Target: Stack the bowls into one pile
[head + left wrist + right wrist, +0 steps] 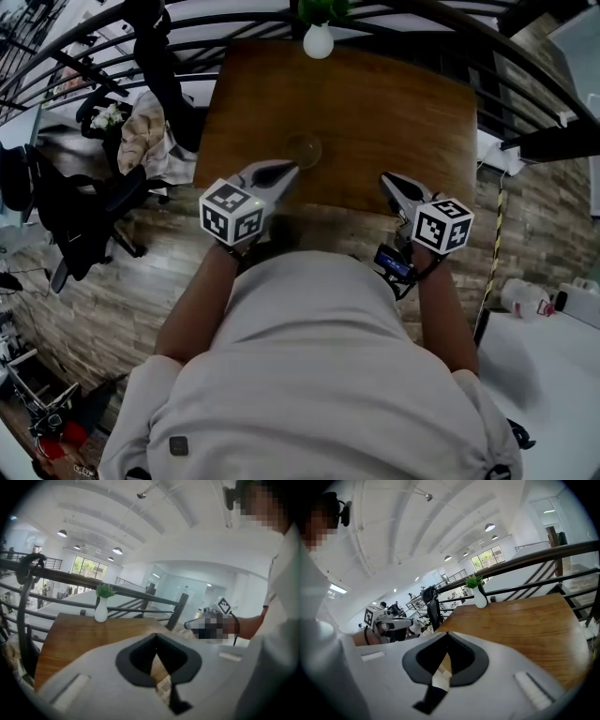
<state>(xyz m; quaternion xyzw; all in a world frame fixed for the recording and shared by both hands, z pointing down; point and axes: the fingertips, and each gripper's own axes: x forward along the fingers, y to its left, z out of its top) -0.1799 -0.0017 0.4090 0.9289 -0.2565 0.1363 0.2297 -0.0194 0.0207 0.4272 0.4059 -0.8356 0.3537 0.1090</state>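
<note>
I see a brown wooden surface [394, 122] with a white vase [318, 41] holding a green sprig at its far edge, right up against a dark railing [450, 19] that curves round behind it. Off to the left on the plank floor [122, 291] sits a black chair [84, 206] piled with cloth. The clear bowl [304, 150] sits on the surface towards its near left part, well apart from the vase; I cannot tell whether it is one bowl or several nested together. Nothing else lies on the wood around it. My left hand-held gripper [289, 169] points at the bowl from the near side, its tip just beside the rim, though I cannot tell if they touch; its jaws are pressed together with nothing between them. My right hand-held gripper [386, 178] hangs over the near edge of the surface, well to the right of the bowl, jaws likewise pressed together and empty.
</note>
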